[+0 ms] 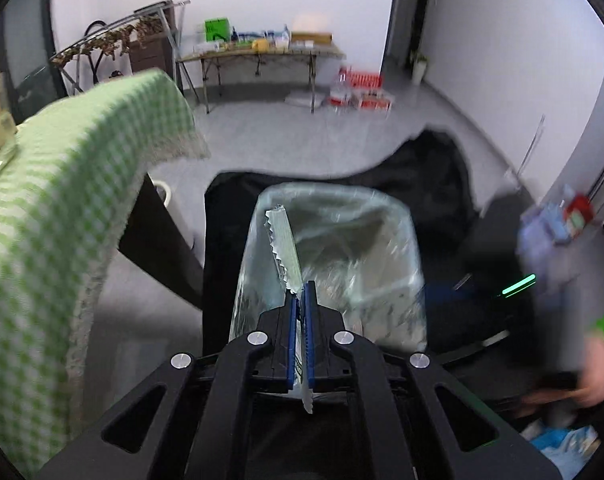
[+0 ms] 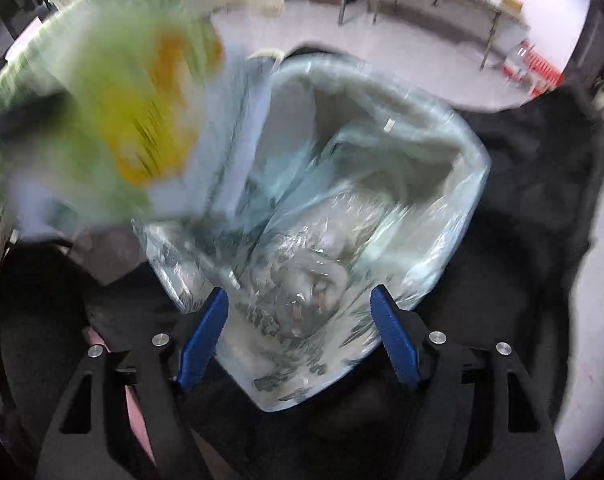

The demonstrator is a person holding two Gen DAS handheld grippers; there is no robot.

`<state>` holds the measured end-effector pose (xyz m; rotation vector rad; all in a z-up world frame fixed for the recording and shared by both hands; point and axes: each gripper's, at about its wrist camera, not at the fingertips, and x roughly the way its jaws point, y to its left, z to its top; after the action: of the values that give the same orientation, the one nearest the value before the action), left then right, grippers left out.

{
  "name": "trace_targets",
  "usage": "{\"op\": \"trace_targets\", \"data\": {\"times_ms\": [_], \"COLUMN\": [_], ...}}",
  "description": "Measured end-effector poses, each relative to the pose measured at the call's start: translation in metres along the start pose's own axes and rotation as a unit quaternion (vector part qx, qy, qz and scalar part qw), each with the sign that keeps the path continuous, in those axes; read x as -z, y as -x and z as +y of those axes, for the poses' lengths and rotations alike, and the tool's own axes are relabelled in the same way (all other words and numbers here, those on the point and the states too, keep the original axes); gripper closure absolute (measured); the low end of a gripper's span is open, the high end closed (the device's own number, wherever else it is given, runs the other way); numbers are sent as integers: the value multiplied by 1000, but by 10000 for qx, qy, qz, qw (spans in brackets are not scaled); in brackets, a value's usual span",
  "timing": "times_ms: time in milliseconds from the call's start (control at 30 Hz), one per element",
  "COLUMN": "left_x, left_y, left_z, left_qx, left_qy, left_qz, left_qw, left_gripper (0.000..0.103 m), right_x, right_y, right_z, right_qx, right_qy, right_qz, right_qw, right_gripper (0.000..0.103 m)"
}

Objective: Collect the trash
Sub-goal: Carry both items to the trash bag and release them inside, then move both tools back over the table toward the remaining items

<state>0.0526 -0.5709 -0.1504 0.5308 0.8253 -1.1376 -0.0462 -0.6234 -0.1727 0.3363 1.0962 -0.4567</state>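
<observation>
The left hand-held gripper (image 1: 300, 300), black with blue ridged pads, was clamped shut on a thin, flat wrapper with saw-toothed edges (image 1: 282, 240), pale and silvery, which stood up above the mouth of a waste bin lined with a crinkled clear plastic bag (image 1: 382, 216). The bin sat on the grey floor (image 1: 281, 148) against a heap of black fabric (image 1: 434, 172), just beside a surface draped in soft green-and-white checked cloth with a lacy hem (image 1: 81, 160). Only the left view showed a blurred hand (image 1: 598, 372) low at the right edge. The right view looked steeply down into the same lined bin (image 2: 454, 140), its glossy liner folded over the rounded rim. There the right hand-held gripper (image 2: 297, 300) stood wide, nothing between its pads. A smeared green-and-yellow packet (image 2: 141, 120), too blurred to read, was at the bin's left rim; whether it touched the rim could not be told.
</observation>
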Motion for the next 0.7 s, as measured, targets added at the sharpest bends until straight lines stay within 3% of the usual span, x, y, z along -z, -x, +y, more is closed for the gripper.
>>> {"op": "trace_targets", "data": {"times_ms": [100,167,267,333,500,567,633,700], "left_x": [18,23,31,29,18,13,8,4], "left_y": [-28,-42,-47,-40,-9,4,16,28], "left_z": [2,1,11,16,15,14,15,18], "left_qx": [86,-118,-166,-104,-292,-355,-262,-240], "left_qy": [45,79,338,529,345,323,388,491], "left_qz": [533,822,984,874,525,386,271,138], "left_qw": [9985,9965,9944,9947,9976,9981,9985,9984], "left_gripper": [99,97,81,71,61,52,33,23], "right_x": [-4,-2,-3,0,-6,-8,-10,-13], "right_y": [21,32,34,26,23,25,29,36], "right_z": [-11,-17,-24,-24,-13,-12,-11,-10], "right_qx": [263,237,136,230,115,121,181,209], "right_qy": [60,2,-126,-183,-111,-120,-111,-130], "right_qz": [-460,-696,-794,-666,-759,-738,-754,-829], "right_qw": [9986,9973,9967,9973,9970,9971,9969,9963], "right_gripper": [23,23,23,23,23,23,23,23]}}
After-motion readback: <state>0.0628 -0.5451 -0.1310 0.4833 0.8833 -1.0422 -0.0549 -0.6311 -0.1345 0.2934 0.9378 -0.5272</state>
